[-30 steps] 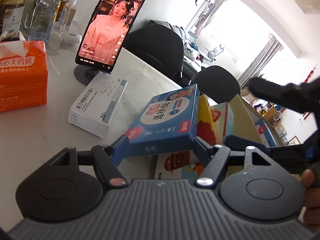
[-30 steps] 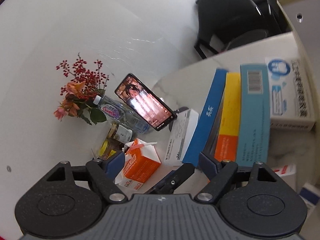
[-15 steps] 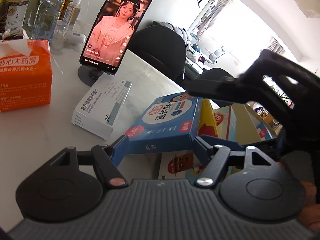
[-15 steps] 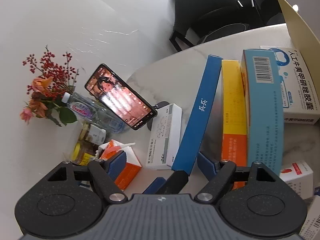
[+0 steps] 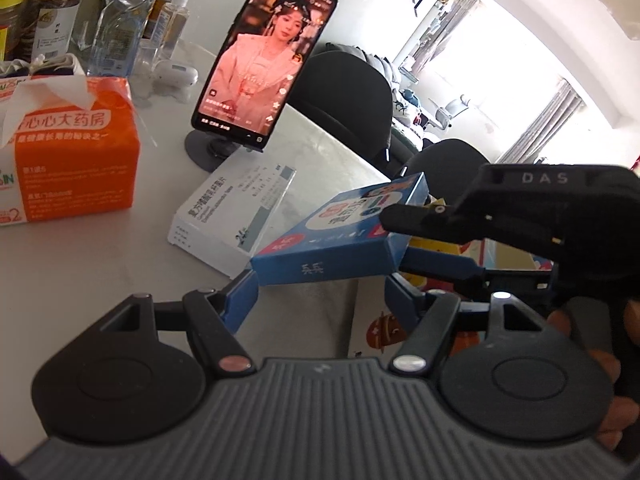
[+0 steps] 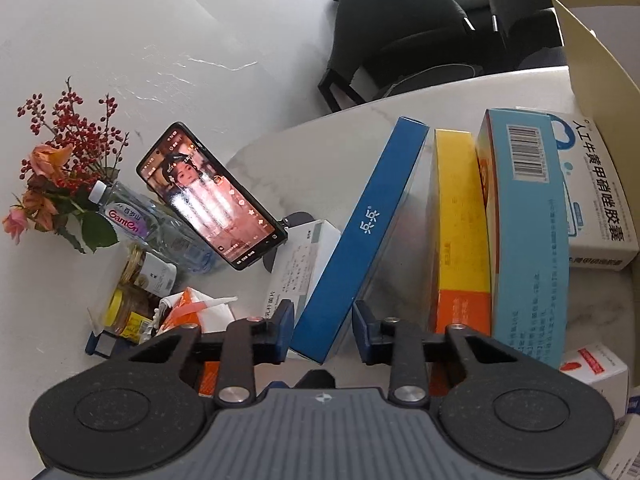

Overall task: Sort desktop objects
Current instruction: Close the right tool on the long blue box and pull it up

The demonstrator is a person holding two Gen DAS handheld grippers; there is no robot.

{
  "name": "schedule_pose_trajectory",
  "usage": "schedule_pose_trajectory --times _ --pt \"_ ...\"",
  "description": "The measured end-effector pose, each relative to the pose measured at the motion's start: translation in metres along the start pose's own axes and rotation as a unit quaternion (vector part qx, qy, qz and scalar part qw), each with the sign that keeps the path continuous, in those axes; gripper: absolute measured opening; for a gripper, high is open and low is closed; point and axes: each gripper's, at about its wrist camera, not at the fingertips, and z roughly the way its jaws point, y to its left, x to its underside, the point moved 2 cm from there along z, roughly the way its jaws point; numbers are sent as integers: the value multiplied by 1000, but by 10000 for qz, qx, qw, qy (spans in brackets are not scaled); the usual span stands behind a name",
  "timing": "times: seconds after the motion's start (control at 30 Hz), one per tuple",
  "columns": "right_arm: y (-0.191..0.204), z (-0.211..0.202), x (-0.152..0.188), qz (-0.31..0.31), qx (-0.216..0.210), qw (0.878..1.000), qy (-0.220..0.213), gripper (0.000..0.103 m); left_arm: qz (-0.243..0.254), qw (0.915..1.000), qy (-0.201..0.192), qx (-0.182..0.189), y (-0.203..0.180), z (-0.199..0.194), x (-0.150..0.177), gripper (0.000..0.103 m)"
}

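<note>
A flat dark blue box [image 5: 340, 236] leans tilted against a row of boxes. My left gripper [image 5: 320, 298] is open, its fingers just below the box's near corners, not pressing it. In the right wrist view the same blue box [image 6: 360, 236] stands on edge, and my right gripper [image 6: 323, 330] is open with its near end between the fingers, small gaps on both sides. In the left wrist view the right gripper's black finger [image 5: 420, 220] lies over the box top. A yellow-orange box [image 6: 460, 232] and a light blue box [image 6: 524, 236] stand beside it.
A white medicine box [image 5: 236, 216] lies left of the blue box. A phone on a stand [image 5: 264, 56], an orange tissue pack [image 5: 68, 152], bottles, jars and flowers [image 6: 60, 176] crowd the far left. A white box [image 6: 600, 196] and a cardboard flap [image 6: 592, 40] sit at right.
My right gripper came down and closed in around the blue box's end, its fingers narrowing. The left gripper shifted slightly nearer and stayed open.
</note>
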Motion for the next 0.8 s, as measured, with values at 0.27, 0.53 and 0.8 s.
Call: schedule_pose_trajectory --times 0.27,0.53,0.8 --pt "4 -10 -10 -447 74 9989 134 25 193 9998 -36 -51 0 -15 0 71" --pt "23 -24 -7 -1081 157 9924 571 7 139 9998 -51 -99 8 -24 1 72" --pt "36 -9 -20 -1100 194 9920 592 46 25 10000 73 -19 11 -18 2 72"
